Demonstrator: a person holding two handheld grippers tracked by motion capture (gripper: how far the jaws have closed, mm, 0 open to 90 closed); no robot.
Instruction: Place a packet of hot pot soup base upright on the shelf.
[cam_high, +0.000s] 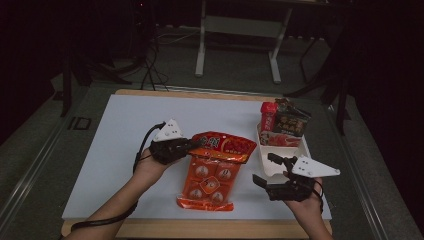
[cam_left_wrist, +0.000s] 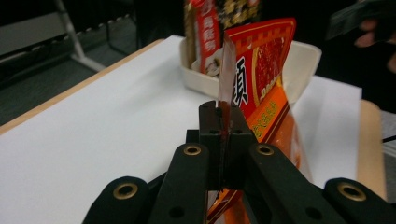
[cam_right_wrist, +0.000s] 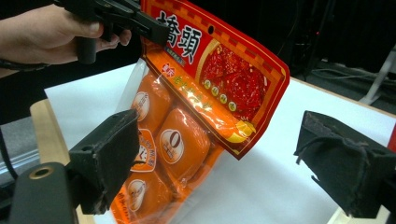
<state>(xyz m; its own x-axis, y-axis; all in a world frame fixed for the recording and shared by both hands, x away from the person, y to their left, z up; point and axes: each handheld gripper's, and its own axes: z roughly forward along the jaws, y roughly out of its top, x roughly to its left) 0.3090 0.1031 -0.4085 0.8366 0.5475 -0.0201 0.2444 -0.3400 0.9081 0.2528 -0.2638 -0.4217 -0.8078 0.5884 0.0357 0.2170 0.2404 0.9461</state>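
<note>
The left gripper (cam_high: 192, 145) had its fingers (cam_left_wrist: 223, 135) pressed together on the top corner of the red and orange snack bag (cam_high: 214, 170), pinching the thin sealed edge, which stood up as a narrow strip between them in the left gripper view. The bag's long axis ran from that pinched red header down toward the person's side of the white counter (cam_high: 125, 150), its lower end resting on or just above the surface; which of the two could not be told. The right gripper (cam_high: 265, 171) waited just beside the bag's right edge with its fingers (cam_right_wrist: 109, 158) spread wide and nothing between them, the bag lying straight ahead of them and a little toward the left finger in the right gripper view, so the coming move seemed to hinge on closing that short gap sideways to the bag's free edge. Beyond the right gripper stood a white tray (cam_high: 272, 165) holding upright packets (cam_high: 282, 127), which looked like the bag's likely destination. On the header large characters read 橋頭 (cam_right_wrist: 180, 35) beside a picture of red chilli paste; the round labels on the orange blocks inside and the print on the tray's packets were too small to read.
</note>
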